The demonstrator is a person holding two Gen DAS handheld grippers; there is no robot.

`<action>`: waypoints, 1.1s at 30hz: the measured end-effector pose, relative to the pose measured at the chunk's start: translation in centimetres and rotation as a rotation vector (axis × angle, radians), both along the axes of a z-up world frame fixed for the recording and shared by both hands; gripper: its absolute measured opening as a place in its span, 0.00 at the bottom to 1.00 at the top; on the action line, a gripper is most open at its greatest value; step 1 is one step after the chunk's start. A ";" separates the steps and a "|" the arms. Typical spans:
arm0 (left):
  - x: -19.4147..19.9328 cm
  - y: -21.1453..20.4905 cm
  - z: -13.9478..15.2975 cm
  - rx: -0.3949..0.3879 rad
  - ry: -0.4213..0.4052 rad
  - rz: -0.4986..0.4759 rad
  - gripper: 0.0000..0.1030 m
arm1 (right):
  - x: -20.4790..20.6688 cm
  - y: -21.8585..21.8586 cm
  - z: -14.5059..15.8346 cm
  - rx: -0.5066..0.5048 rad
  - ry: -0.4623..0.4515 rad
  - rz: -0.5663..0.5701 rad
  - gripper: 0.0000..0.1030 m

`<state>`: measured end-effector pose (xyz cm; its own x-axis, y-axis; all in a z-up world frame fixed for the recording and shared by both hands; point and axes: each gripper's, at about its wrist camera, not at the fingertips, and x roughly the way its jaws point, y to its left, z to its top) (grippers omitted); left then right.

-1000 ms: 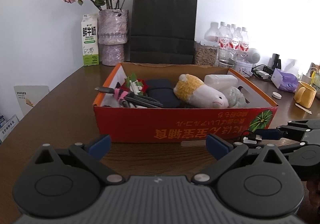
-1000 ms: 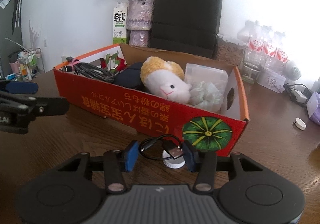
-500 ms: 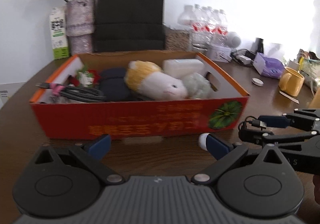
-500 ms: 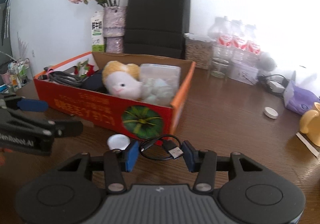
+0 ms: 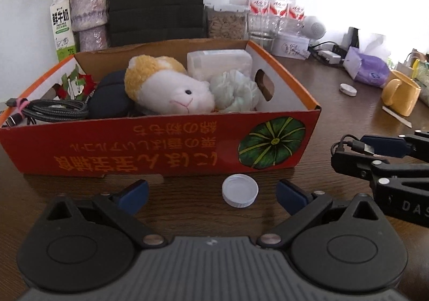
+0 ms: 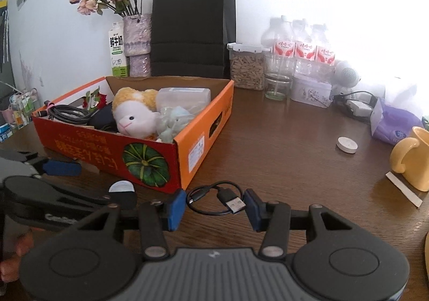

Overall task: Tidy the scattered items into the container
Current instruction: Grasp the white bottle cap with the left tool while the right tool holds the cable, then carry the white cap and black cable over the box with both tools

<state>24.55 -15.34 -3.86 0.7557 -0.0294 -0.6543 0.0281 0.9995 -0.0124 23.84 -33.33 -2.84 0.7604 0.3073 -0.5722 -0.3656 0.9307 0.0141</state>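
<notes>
A red cardboard box (image 5: 161,145) stands on the brown table. It holds a plush sheep (image 5: 171,91), a grey braided cable, a dark pouch, a clear plastic case and a pale green bundle. In front of the box a white bottle cap (image 5: 240,191) lies on the table between the fingers of my left gripper (image 5: 212,193), which is open. My right gripper (image 6: 214,209) is shut on a short black USB cable (image 6: 214,197), coiled between its blue pads just above the table, off the box's corner (image 6: 177,164). The left wrist view shows that cable (image 5: 348,144) at the right.
A yellow mug (image 6: 410,158), a white paper strip, a small white disc (image 6: 347,145) and a purple tissue pack (image 6: 396,124) sit to the right. Behind the box are a black paper bag (image 6: 191,30), a vase, a milk carton, a jar and water bottles (image 6: 303,48).
Both grippers have slid right along the box's front. The white cap now lies between the left fingers. The right gripper has carried the cable past the box's corner.
</notes>
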 end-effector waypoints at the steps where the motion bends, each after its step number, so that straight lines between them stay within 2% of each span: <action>1: 0.1 -0.1 -0.1 0.001 0.003 0.007 0.98 | 0.1 -0.1 -0.1 0.005 0.004 0.002 0.45; 3: 0.3 -0.1 -0.2 0.001 0.010 0.018 0.95 | 0.4 -0.1 -0.3 0.009 0.011 0.004 0.45; 5: 0.4 -0.2 -0.3 -0.002 0.012 0.028 0.86 | 0.6 -0.1 -0.5 0.016 0.018 0.006 0.45; 9: 0.3 -0.5 -0.1 0.011 0.002 0.024 0.73 | 0.6 -0.1 -0.5 0.024 0.020 0.012 0.45; 11: 0.1 -0.8 0.0 0.028 -0.005 0.012 0.51 | 0.5 -0.1 -0.5 0.026 0.018 0.014 0.45; 12: 0.0 -0.8 0.1 0.022 -0.006 0.006 0.46 | 0.5 -0.1 -0.5 0.026 0.017 0.015 0.45; 13: 0.0 -0.9 0.2 0.018 -0.005 0.003 0.35 | 0.5 0.0 -0.4 0.026 0.016 0.015 0.45; 14: 0.0 -0.8 0.2 0.011 -0.003 0.000 0.29 | 0.5 0.0 -0.4 0.026 0.016 0.015 0.45; 23: -0.7 -0.2 0.7 -0.006 -0.001 -0.008 0.29 | -0.5 0.8 0.4 0.030 -0.002 0.022 0.45; 33: -3.1 1.8 2.6 -0.024 -0.058 -0.005 0.29 | -2.6 2.3 2.2 0.036 -0.048 0.020 0.45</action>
<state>21.49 -13.57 -1.21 0.7923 -0.0479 -0.6082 0.0340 0.9988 -0.0344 21.20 -30.98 -0.63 0.7803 0.3426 -0.5231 -0.3851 0.9224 0.0297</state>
